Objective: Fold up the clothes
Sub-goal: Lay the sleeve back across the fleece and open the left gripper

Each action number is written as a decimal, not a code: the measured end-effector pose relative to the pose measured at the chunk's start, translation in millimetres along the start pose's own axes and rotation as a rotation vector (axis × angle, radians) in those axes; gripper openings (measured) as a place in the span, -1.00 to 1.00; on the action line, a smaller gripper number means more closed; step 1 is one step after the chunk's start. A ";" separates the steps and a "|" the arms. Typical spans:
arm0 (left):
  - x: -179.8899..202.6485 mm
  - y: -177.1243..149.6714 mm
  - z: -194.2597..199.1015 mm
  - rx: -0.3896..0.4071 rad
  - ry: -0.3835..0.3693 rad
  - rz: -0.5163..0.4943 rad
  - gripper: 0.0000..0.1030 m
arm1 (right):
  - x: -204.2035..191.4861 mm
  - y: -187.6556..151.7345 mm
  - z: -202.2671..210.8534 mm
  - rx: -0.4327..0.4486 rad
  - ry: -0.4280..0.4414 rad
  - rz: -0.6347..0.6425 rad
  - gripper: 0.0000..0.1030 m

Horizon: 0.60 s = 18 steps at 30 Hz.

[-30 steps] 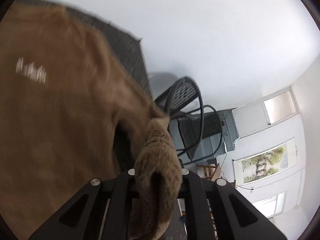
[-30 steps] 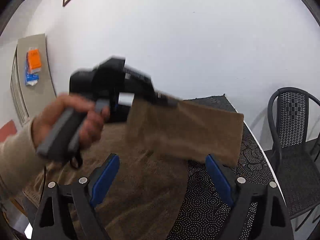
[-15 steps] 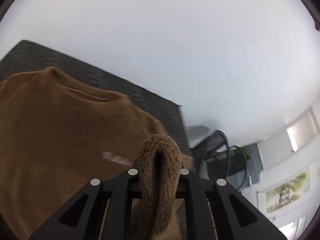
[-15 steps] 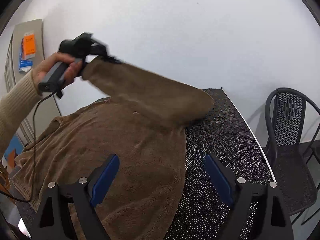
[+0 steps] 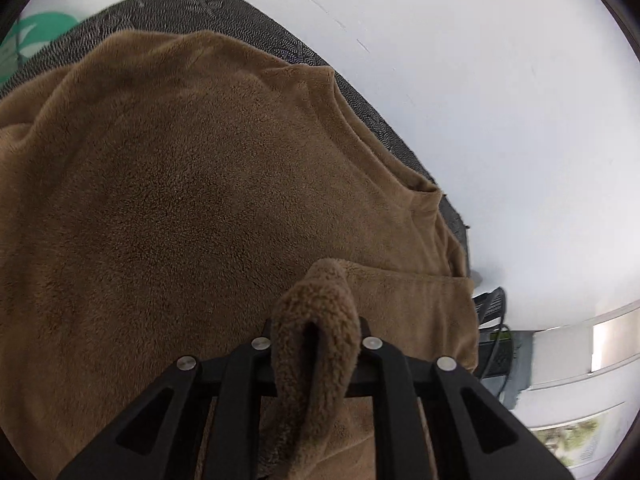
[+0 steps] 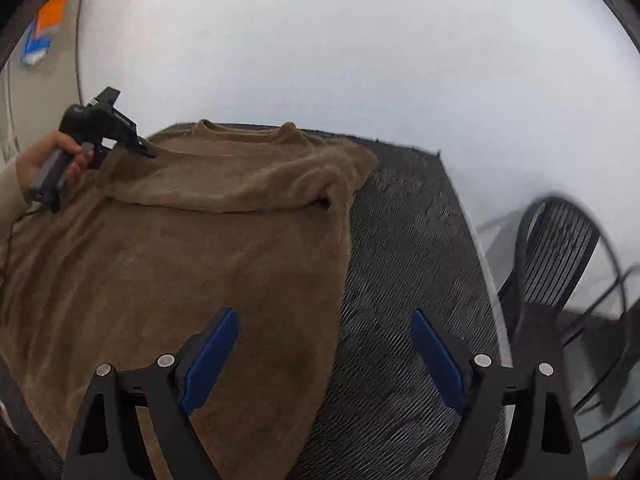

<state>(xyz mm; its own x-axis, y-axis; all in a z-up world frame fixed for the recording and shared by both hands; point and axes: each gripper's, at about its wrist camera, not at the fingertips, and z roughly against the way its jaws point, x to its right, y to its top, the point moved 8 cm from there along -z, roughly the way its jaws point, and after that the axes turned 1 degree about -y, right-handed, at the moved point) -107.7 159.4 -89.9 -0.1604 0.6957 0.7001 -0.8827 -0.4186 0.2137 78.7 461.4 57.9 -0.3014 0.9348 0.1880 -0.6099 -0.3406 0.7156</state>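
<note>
Sweater (image 6: pixel 208 264) sleeve (image 5: pixel 316 344) between left tongs (image 5: pixel 314 340); right tongs (image 6: pixel 324 356) wide apart

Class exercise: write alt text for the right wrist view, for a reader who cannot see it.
A brown fleece sweater lies on a dark table, one sleeve folded across its chest by the left gripper. The open right gripper hovers in the foreground.
</note>
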 end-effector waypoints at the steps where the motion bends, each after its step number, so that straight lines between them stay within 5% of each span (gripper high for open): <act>1: -2.6 0.8 -0.2 0.002 -0.007 0.002 -0.54 | 4.2 8.5 -7.1 0.004 -0.022 0.027 0.74; 5: -8.6 11.5 1.3 0.023 -0.004 0.011 -0.46 | 8.9 41.7 -37.4 0.033 -0.011 0.098 0.74; 9: -1.4 25.3 24.0 0.146 0.091 -0.114 -0.38 | -12.6 66.1 -74.0 0.050 0.018 0.218 0.74; 11: 2.2 30.4 28.4 0.156 0.093 -0.148 -0.14 | -21.4 70.7 -102.1 0.028 -0.055 0.318 0.74; 15: -3.0 37.6 23.1 0.127 0.078 -0.143 0.03 | -18.6 76.1 -160.0 -0.042 -0.298 0.475 0.74; 18: -11.6 36.8 12.0 0.113 0.109 -0.142 0.08 | 3.9 81.5 -173.7 -0.087 -0.342 0.357 0.74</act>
<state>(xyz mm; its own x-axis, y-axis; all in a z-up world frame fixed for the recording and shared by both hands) -133.0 128.9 -82.0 -0.0903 0.8088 0.5811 -0.8458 -0.3704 0.3840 -99.6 419.7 0.1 -0.2538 0.7331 0.6309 -0.5755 -0.6387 0.5107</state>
